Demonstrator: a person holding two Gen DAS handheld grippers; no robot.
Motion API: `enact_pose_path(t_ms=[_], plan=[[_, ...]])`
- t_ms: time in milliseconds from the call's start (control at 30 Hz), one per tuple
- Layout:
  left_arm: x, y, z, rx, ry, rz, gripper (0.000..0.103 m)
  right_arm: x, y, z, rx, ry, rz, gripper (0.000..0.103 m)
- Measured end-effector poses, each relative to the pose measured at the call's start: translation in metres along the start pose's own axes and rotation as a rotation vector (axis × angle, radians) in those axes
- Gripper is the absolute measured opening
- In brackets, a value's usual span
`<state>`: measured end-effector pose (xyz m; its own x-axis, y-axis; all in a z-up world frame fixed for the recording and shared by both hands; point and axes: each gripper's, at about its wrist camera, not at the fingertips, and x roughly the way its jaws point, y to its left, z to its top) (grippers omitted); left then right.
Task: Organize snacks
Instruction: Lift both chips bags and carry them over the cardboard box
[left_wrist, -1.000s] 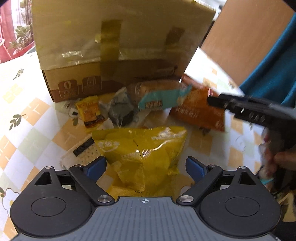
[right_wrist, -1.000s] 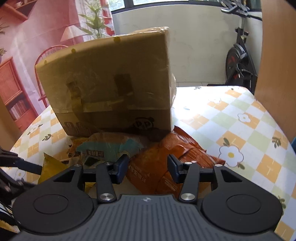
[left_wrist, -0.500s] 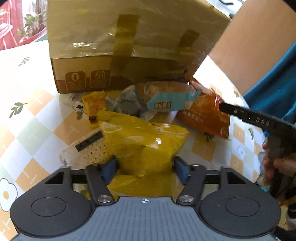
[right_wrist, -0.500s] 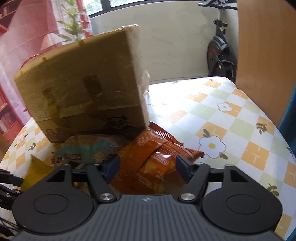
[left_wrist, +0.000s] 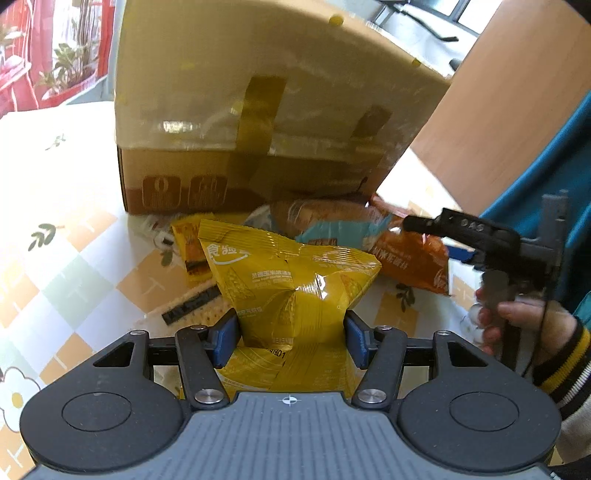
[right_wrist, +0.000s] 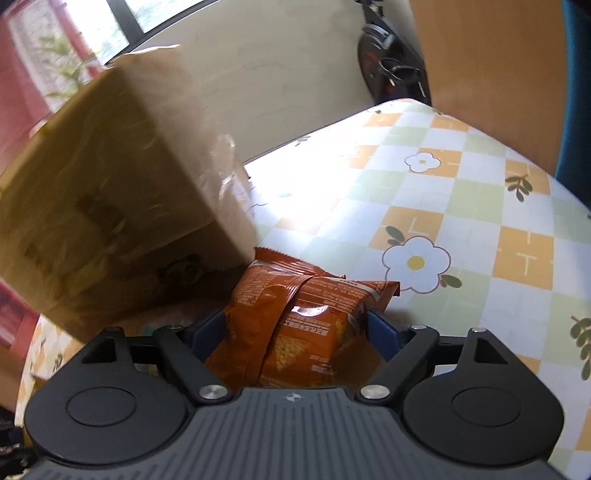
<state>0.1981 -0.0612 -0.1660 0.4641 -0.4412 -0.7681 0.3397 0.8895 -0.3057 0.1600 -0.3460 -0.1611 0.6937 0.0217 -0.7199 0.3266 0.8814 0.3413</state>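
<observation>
My left gripper is shut on a yellow snack bag and holds it lifted above the table. My right gripper has its jaws wide around an orange snack bag that lies on the table by the cardboard box; the pads are at the bag's sides. The right gripper also shows in the left wrist view over the orange bag. The box stands behind a teal bread packet and a small yellow packet.
The table has a checked floral cloth. A white perforated packet lies under the yellow bag. A wooden chair back and a teal fabric are at the right. An exercise bike stands beyond the table.
My left gripper closed on the yellow bag and lifted it. My right gripper moved down and forward onto the orange bag, its jaws now around it.
</observation>
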Motion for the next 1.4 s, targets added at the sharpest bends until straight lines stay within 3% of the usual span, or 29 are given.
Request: enact_pose_path(t_ms=[367, 433, 600, 767, 1067, 1267, 1400], plan=[[-0.021, 0.006, 0.004, -0.025, -0.092, -0.021, 0.061, 0.015, -0.007, -0.003, 0.101, 0.05, 0.018, 0.094], [-0.026, 0.009, 0.004, -0.027, -0.11, -0.017, 0.061, 0.014, -0.006, -0.005, 0.091, 0.04, 0.016, 0.089], [-0.046, 0.023, 0.007, -0.062, -0.18, -0.006, 0.061, 0.001, -0.007, -0.007, 0.083, 0.01, 0.038, 0.066], [-0.063, 0.027, 0.007, -0.047, -0.228, -0.014, 0.061, -0.019, -0.015, -0.013, 0.098, -0.017, 0.038, 0.062], [-0.093, 0.013, 0.024, 0.014, -0.333, -0.073, 0.061, -0.068, -0.025, 0.006, 0.113, -0.145, 0.026, 0.06], [-0.115, 0.0, 0.043, 0.067, -0.419, -0.108, 0.061, -0.103, -0.009, 0.038, 0.09, -0.292, 0.07, 0.059], [-0.125, -0.007, 0.061, 0.112, -0.47, -0.09, 0.062, -0.125, 0.001, 0.057, 0.076, -0.377, 0.108, 0.059]])
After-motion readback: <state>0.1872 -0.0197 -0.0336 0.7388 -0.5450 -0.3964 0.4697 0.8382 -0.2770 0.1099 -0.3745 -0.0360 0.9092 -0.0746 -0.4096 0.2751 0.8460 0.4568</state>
